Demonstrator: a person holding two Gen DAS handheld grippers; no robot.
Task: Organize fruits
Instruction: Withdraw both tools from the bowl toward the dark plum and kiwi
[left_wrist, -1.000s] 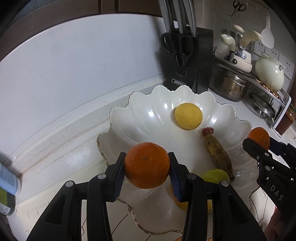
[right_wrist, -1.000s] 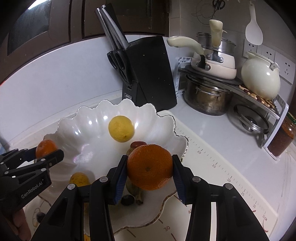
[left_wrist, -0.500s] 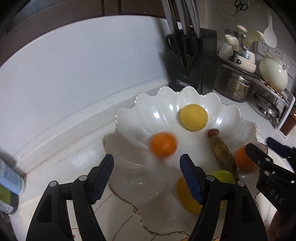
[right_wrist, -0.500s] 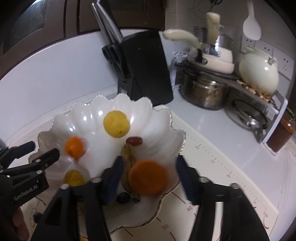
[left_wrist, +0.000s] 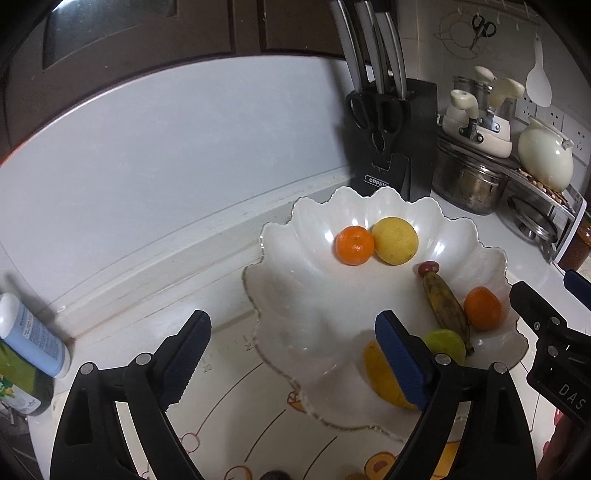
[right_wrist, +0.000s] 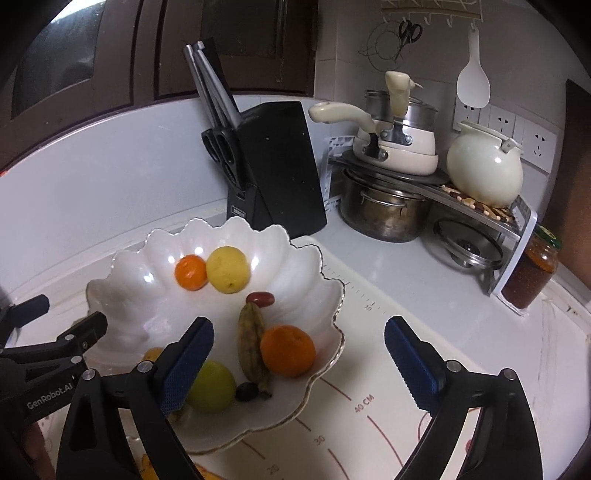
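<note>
A white scalloped bowl holds the fruit. One orange rests against a yellow lemon at the back. A second orange lies beside a browned banana. A green fruit, a red date and a dark small fruit lie there too. My left gripper hovers over the bowl's near rim, jaws opening, nothing between them. My right gripper hangs over the bowl's right side, jaws opening, empty.
A black knife block stands behind the bowl. Stacked pots, a white teapot and a jar crowd a rack at the right. A bottle lies at the left. A measuring mat covers the counter.
Both grippers opened and let go of their oranges, which dropped into the bowl; one rolled back to the lemon, the other stopped by the banana. Both grippers pulled back and rose slightly.
</note>
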